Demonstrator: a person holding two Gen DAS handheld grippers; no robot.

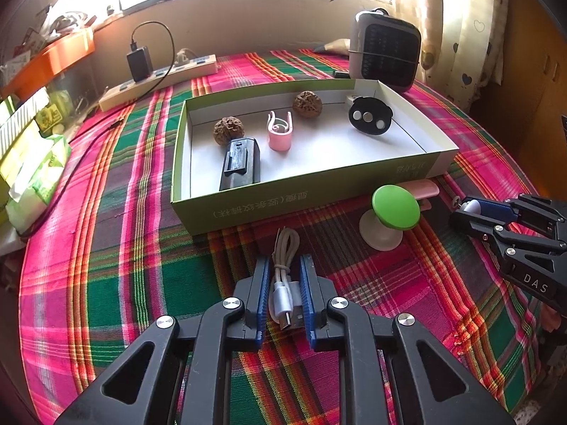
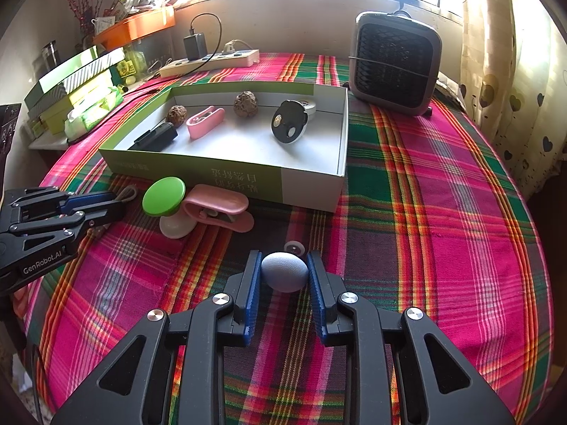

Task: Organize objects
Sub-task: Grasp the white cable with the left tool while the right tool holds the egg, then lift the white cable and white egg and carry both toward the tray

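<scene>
My left gripper [image 1: 284, 265] is shut on a coiled white USB cable [image 1: 283, 283] that lies on the plaid cloth in front of the box. My right gripper [image 2: 284, 255] is shut on a pale blue-grey ball [image 2: 284, 272], with both blue pads against its sides. The open green-sided box [image 1: 248, 209] holds two walnuts [image 1: 228, 130], a pink clip [image 1: 280, 134], a black device [image 1: 241, 164] and a black disc [image 1: 370, 116]. In the right wrist view the left gripper [image 2: 118, 200] sits at the left. In the left wrist view the right gripper [image 1: 460, 209] sits at the right.
A green knob on a white base [image 2: 163, 196] and a second pink clip [image 2: 218, 205] lie just in front of the box. A small white wheel [image 2: 294, 247] rests behind the ball. A grey heater [image 2: 393, 65] stands at the back right, a power strip [image 2: 209, 62] at the back, and tissue packs and boxes [image 2: 92, 109] at the left.
</scene>
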